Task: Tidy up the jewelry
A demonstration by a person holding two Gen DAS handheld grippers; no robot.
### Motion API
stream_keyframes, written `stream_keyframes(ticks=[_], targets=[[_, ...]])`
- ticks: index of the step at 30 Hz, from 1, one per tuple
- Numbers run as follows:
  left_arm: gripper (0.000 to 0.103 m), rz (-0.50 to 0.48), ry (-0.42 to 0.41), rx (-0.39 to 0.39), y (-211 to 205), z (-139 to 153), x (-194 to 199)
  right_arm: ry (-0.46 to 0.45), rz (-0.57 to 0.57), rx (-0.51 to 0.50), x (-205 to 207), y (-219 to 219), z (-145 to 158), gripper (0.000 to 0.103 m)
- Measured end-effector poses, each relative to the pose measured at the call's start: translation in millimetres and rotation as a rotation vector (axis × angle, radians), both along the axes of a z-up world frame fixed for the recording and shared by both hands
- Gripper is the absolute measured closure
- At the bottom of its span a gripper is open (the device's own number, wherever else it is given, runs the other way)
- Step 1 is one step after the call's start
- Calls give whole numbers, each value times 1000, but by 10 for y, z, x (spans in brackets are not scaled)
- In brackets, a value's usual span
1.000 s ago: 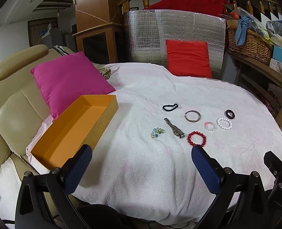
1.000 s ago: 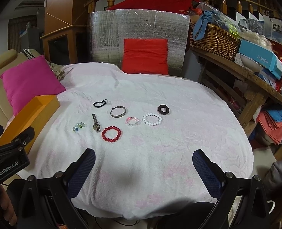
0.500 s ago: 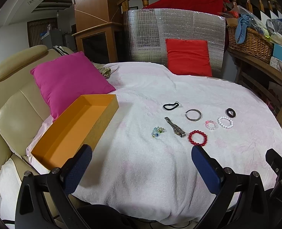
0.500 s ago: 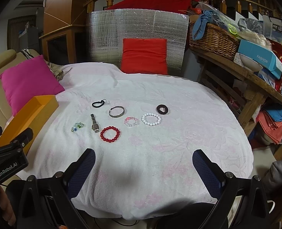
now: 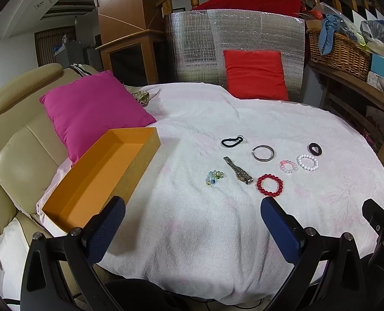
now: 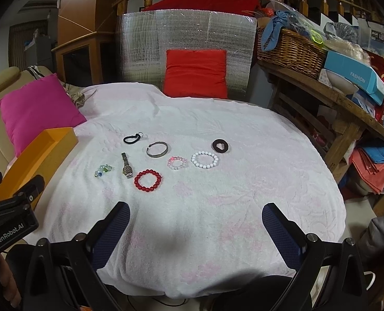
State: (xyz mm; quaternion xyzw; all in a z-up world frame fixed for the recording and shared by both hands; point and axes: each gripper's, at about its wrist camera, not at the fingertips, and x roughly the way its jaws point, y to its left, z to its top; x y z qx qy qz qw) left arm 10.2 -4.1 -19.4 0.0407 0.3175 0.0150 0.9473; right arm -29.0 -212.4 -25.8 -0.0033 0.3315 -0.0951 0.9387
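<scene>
Several pieces of jewelry lie on a white towel-covered table (image 5: 192, 220): a red bead bracelet (image 5: 269, 185) (image 6: 148, 178), a white bead bracelet (image 5: 307, 162) (image 6: 205, 159), a pink bead bracelet (image 5: 288, 166) (image 6: 177, 162), a metal bangle (image 5: 263, 153) (image 6: 157, 149), a watch (image 5: 238, 173) (image 6: 126, 168), a glass bead cluster (image 5: 214, 177) (image 6: 103, 170), a black clip (image 5: 232, 141) (image 6: 131, 138) and a dark ring (image 5: 315, 149) (image 6: 220, 146). An empty orange box (image 5: 98, 178) (image 6: 36, 160) sits at the left. My left gripper (image 5: 192, 224) and right gripper (image 6: 196, 229) are open, empty, near the front edge.
A pink cushion (image 5: 93, 108) lies on a beige sofa (image 5: 13, 140) at left. A red cushion (image 5: 254, 75) leans on a silver foil panel (image 5: 205, 49) at the back. A wooden shelf (image 6: 347, 103) with a wicker basket (image 6: 290, 51) and boxes stands at right.
Both grippers have drifted slightly; the jewelry and box have stayed put. Both grippers stay open.
</scene>
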Motion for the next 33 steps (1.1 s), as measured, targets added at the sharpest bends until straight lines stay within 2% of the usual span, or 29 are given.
stream_keyframes(ticks=[17,23,27,33], targets=[[0,-1,14,11,-23,-81,53,6,-3,-7,50,-15,-37,0],[0,-1,40,10,2,-172,197,10,4,-10,167,-56,-81,0],[0,2,104,-4,73,-355,468,-7,44,70,344,-296,-129,0],[0,-56,177,-62,27,-585,839,13,63,229,855,-887,-318,0]])
